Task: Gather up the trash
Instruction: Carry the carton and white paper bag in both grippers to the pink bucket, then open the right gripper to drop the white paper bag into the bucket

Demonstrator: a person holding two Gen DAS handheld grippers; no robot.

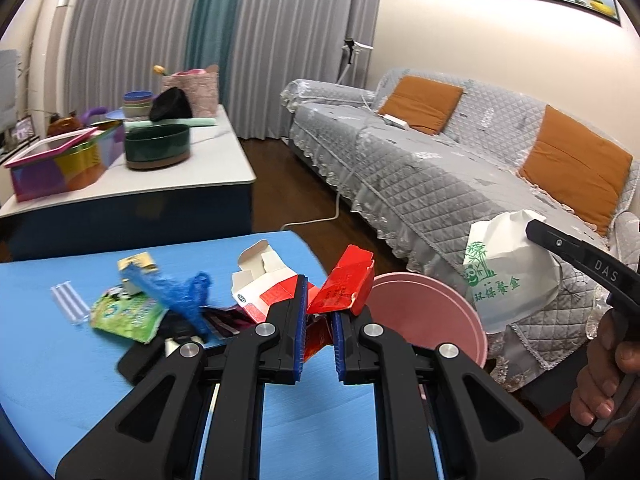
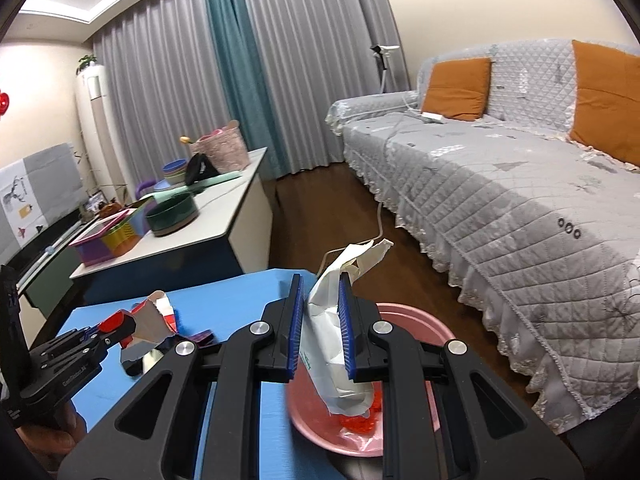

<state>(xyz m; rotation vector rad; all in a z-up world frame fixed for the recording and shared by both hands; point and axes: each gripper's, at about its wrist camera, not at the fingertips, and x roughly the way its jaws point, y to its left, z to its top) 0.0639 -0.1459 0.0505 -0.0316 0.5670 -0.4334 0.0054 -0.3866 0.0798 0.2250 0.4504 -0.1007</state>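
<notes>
A home living room: a quilt-covered sofa (image 1: 420,168) with orange cushions (image 1: 420,104) at right, floor-length curtains (image 1: 160,40) along the far wall.

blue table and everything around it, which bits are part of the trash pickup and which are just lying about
Part of the job:
red carton in the left claw
white paper bag in the right claw
pink basin
green wrapper
blue mesh
white carton

Lying about:
green bowl
colourful box
orange cushions
sofa
</notes>
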